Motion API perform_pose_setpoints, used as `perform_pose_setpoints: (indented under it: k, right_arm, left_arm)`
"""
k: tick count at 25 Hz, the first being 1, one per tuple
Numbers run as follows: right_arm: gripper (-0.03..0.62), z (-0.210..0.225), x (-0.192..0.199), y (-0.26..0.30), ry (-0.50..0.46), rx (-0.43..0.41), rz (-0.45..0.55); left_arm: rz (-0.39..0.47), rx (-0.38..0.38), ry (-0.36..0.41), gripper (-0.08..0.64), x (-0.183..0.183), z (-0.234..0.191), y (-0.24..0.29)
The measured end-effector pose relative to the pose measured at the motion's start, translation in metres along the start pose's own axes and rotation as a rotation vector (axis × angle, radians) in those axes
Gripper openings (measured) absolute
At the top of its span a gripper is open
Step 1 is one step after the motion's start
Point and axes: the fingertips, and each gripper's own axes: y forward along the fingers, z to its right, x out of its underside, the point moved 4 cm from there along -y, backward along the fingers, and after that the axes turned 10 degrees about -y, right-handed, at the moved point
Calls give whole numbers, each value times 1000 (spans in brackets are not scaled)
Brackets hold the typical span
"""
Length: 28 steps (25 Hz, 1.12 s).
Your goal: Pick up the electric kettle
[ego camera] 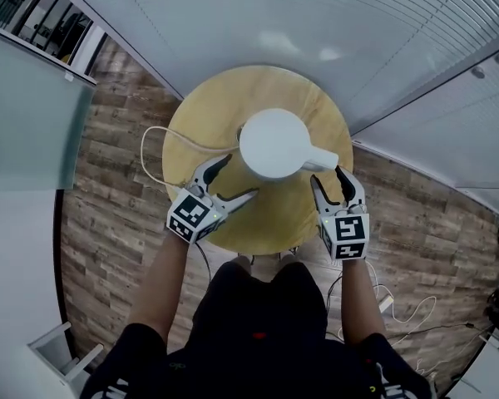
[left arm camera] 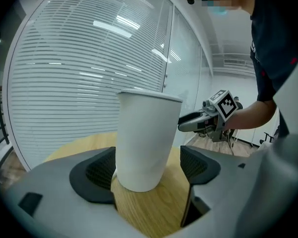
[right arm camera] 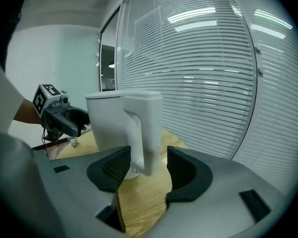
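Head view: white kettle (ego camera: pixel 274 144) upright, rnd wood table (ego camera: pixel 291 219) | L gripper (ego camera: pixel 235 178) apart | R gripper (ego camera: pixel 328 179) apart, astride handle (ego camera: pixel 320 158)

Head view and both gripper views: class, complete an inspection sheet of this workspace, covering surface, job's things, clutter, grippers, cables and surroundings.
Surface: round wooden table.
Job's things: white electric kettle upright near the table's middle, handle pointing towards the right gripper.
Clutter: nothing seen.
Grippers: left gripper open, facing the kettle's body; right gripper open, handle lined up between its pads, no contact seen.
Cables: white cord runs from the kettle over the table's left edge; more cables on the floor.
Surroundings: wood-plank floor; glass wall with blinds.
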Motion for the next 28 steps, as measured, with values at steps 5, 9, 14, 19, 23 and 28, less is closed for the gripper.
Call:
perform_pose_setpoints:
  k: [5, 9, 14, 19, 23, 28]
  right_arm:
    - [216, 7, 9, 22, -21, -23, -22]
    - [216, 11, 10, 41, -36, -40, -26]
    - [215, 8, 7, 47, -36, -23, -10]
    - [149, 15, 6, 44, 13, 8, -7]
    - [146, 13, 7, 46, 26, 12, -8]
    - [146, 13, 8, 43, 18, 15, -1]
  left_arm:
    - [-29, 15, 10, 428, 14, -17, 30]
    - [13, 21, 15, 446, 9, -28, 48]
    - [24, 52, 44, 457, 7, -27, 56]
    - [12, 68, 76, 457, 2, -20, 59]
    - [5, 60, 95, 457, 3, -23, 59]
    - [-3, 47, 118, 457, 1, -20, 58]
